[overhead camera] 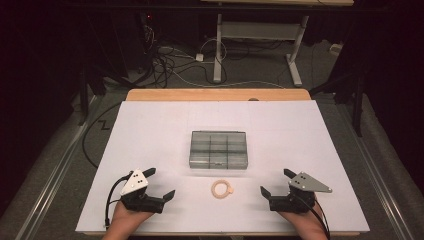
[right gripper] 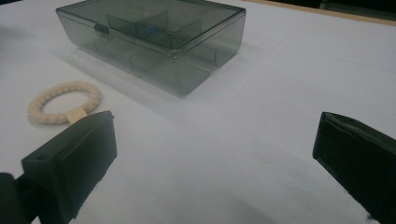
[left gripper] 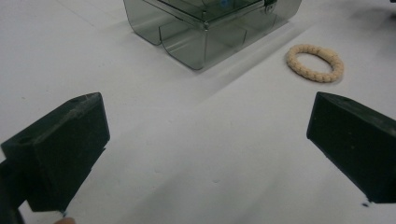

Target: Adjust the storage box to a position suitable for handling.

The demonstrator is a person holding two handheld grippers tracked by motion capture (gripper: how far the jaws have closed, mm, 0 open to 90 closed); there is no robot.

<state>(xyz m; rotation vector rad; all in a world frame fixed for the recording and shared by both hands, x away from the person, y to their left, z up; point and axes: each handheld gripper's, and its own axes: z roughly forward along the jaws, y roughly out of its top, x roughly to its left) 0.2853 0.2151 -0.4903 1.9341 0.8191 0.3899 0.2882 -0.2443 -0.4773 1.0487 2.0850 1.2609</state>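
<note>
A smoky clear plastic box (overhead camera: 218, 149) with a shut lid and inner dividers lies at the middle of the white table; it also appears ahead as the box (left gripper: 205, 23) and the box (right gripper: 154, 35). A cream beaded ring (overhead camera: 222, 189) rests in front of it, seen as the ring (left gripper: 315, 63) and the ring (right gripper: 63, 102). My left gripper (overhead camera: 159, 183) rests near the front left, open and empty. My right gripper (overhead camera: 276, 181) sits at the front right, open, nothing between its jaws. In both gripper views the black jaws stand wide apart.
The white sheet (overhead camera: 150, 130) covers the table, with a wooden edge (overhead camera: 215, 94) at the far side. Beyond it are cables on the floor and a white desk frame (overhead camera: 260, 35). The person's hands enter from the bottom edge.
</note>
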